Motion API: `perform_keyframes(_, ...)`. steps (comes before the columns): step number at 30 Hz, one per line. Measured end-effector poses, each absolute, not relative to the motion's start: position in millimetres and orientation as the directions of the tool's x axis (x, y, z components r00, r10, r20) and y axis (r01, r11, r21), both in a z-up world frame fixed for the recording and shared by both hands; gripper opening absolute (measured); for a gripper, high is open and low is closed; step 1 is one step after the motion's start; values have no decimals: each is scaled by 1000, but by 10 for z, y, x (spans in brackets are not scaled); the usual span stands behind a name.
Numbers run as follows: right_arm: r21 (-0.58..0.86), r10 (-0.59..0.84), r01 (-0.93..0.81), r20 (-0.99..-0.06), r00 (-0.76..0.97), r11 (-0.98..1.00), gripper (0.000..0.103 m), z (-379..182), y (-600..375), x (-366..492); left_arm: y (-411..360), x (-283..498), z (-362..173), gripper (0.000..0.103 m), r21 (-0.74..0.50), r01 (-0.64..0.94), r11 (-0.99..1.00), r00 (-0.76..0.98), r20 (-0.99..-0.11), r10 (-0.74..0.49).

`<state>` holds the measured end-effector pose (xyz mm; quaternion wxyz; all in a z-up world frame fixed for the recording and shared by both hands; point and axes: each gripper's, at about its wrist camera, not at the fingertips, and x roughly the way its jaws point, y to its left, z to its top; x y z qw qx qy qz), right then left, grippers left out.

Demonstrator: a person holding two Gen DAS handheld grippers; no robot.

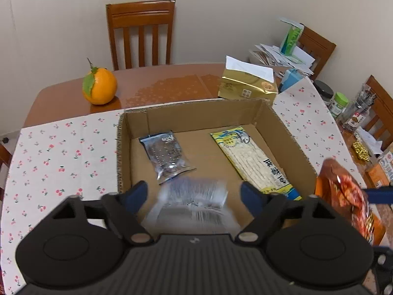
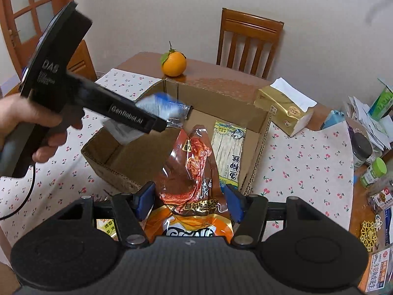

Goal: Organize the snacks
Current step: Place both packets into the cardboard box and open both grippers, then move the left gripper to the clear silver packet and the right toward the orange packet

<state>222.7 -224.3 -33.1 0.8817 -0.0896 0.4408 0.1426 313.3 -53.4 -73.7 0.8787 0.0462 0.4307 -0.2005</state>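
Observation:
An open cardboard box sits on the table and holds a dark blue snack packet and a long yellow-white snack packet. My left gripper is open above the box's near side; a blurred clear-and-blue packet is between its fingers, seemingly loose in mid-air. That packet and the box also show in the right wrist view. My right gripper is shut on a red-orange snack bag, held just right of the box; the bag also shows in the left wrist view.
An orange with a leaf and a gold tissue pack lie beyond the box. Jars and papers crowd the table's right edge. Wooden chairs stand around the table. A cherry-print cloth covers the near table.

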Motion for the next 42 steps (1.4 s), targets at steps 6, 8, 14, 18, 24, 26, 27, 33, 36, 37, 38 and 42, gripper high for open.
perform_keyframes(6,-44,162,-330,-806,569,943,66,-369,-2194,2401,-369,2830,-553,92,-54,382,923,621,-724,-300)
perform_keyframes(8,-37,164,-327,-809,564,944,66,-396,-2180,2506,-286,2677,-523,93,-73,373,925,621,-721,-307)
perform_keyframes(14,-13,167,-314,-825,539,949,66,-560,-2094,2852,-117,2260,-590,93,-53,321,946,627,-736,-254)
perform_keyframes(18,3,171,-301,-828,533,954,66,-659,-2024,3038,-31,2093,-683,93,-25,290,957,620,-757,-208)
perform_keyframes(24,7,158,-261,-812,562,965,93,-688,-2008,3101,35,1955,-800,93,-24,280,960,590,-784,-192)
perform_keyframes(26,-1,159,-266,-799,579,964,102,-634,-2011,3042,37,1892,-821,93,-20,281,960,590,-785,-189)
perform_keyframes(27,-10,157,-272,-794,587,962,102,-601,-2014,2995,35,1883,-828,93,-21,281,959,587,-787,-189)
perform_keyframes(33,-65,109,-252,-778,619,966,103,-472,-2094,2704,-13,1792,-838,93,-12,281,959,591,-786,-183)
perform_keyframes(36,-92,73,-225,-771,632,970,103,-461,-2164,2517,-36,1719,-857,93,3,283,959,592,-787,-172)
perform_keyframes(37,-99,63,-216,-770,634,971,103,-470,-2191,2441,-49,1687,-867,93,8,285,958,590,-789,-169)
perform_keyframes(38,-103,54,-208,-772,633,973,103,-485,-2218,2376,-60,1657,-877,93,12,287,958,588,-791,-166)
perform_keyframes(42,-94,30,-168,-786,618,981,103,-578,-2340,2131,-94,1541,-928,93,16,292,956,574,-803,-161)
